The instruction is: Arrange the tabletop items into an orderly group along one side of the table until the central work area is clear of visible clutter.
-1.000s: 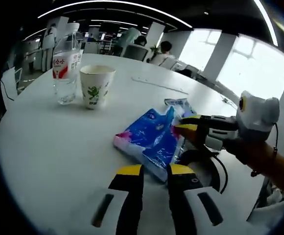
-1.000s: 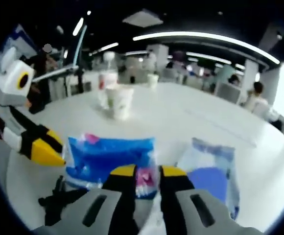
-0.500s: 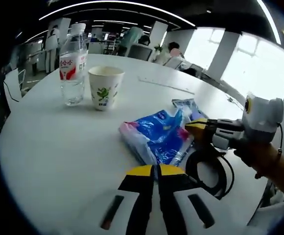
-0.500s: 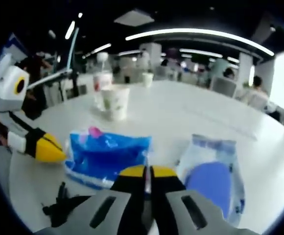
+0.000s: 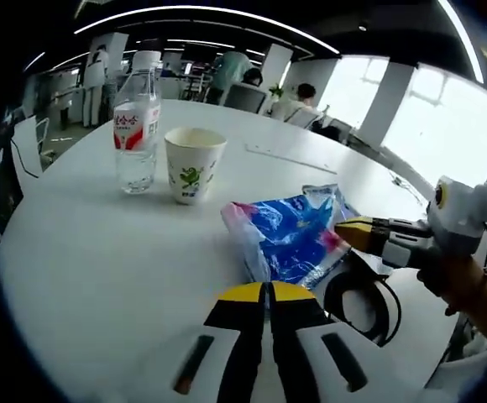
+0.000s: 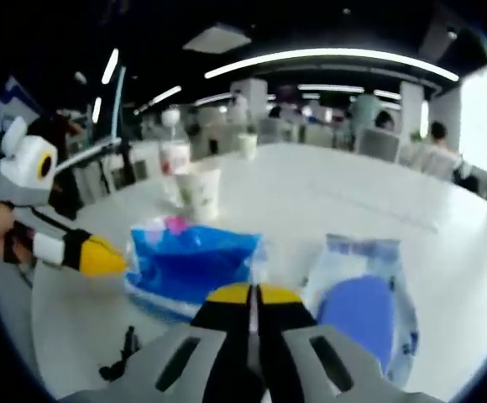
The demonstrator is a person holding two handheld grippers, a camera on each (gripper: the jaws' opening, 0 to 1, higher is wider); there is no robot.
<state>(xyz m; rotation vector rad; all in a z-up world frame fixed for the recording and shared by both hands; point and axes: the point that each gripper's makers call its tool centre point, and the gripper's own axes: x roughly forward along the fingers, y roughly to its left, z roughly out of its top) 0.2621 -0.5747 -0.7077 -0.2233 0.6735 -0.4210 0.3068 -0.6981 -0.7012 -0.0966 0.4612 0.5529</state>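
Note:
A blue tissue packet (image 5: 287,237) lies mid-table, one end tilted up. My right gripper (image 5: 348,231) comes in from the right and is shut on that packet's near edge; in the right gripper view its jaws (image 6: 252,295) meet at the packet (image 6: 191,264). My left gripper (image 5: 269,294) is shut with nothing in it, just short of the packet; its yellow tip (image 6: 102,256) sits by the packet's left end. A clear bag with a blue pad (image 6: 363,304) lies beside the packet. A water bottle (image 5: 138,122) and a paper cup (image 5: 195,164) stand farther back.
A coiled black cable (image 5: 358,300) lies on the white table (image 5: 84,252) under the right gripper, also seen as the cable (image 6: 119,363) near the front edge. A thin white strip (image 5: 281,155) lies beyond the cup. People sit at desks in the background.
Both grippers have gone from open to shut. The right gripper has taken hold of the blue packet's edge, and the packet has shifted and tilted. Both cameras have moved slightly.

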